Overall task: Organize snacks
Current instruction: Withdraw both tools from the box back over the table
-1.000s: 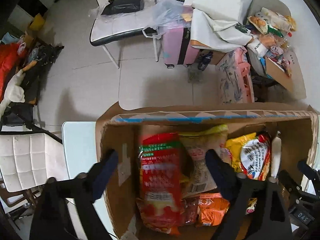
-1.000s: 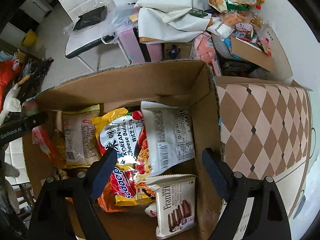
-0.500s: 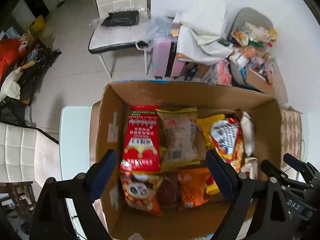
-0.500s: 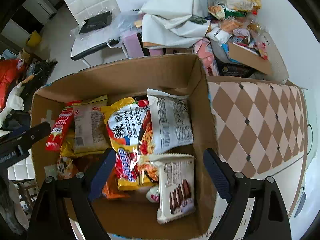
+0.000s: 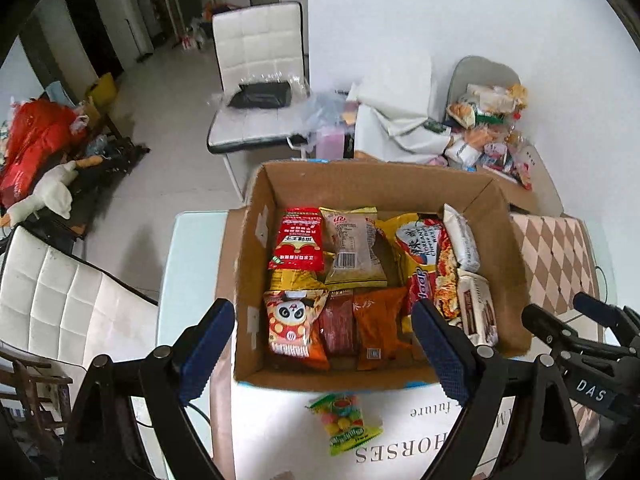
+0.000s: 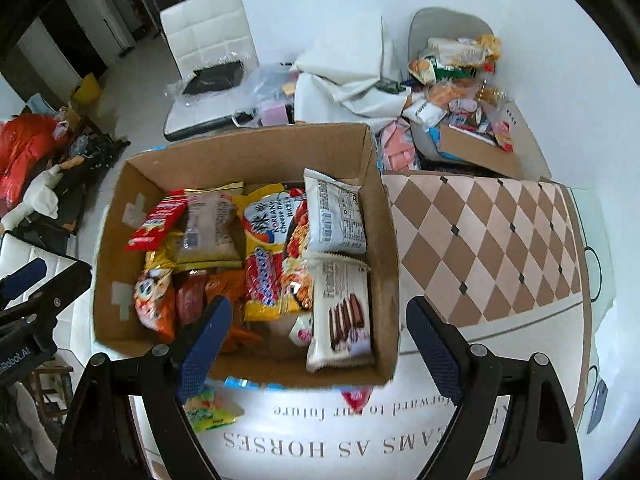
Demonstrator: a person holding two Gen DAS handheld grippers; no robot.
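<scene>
An open cardboard box (image 5: 508, 240) (image 6: 380, 240) stands on the table, packed with several snack packs: a red pack (image 5: 298, 244), a panda pack (image 5: 290, 328), yellow noodles (image 6: 268, 248), a white wafer pack (image 6: 340, 320). A green candy bag (image 5: 344, 424) (image 6: 208, 408) lies on the tablecloth in front of the box. A red-white packet (image 6: 356, 396) peeks out at the box's front edge. My left gripper (image 5: 320, 352) and right gripper (image 6: 316, 344) are both open and empty, held above the box's near side.
A checkered cloth (image 6: 500, 240) covers the table right of the box. White chairs (image 5: 256, 80) (image 5: 60, 308) stand behind and at left. A grey chair piled with snacks (image 6: 456, 60) and another carton (image 6: 476, 144) are behind right.
Both grippers have risen and pulled back from inside the box. The whole box and the candy bag in front of it now show.
</scene>
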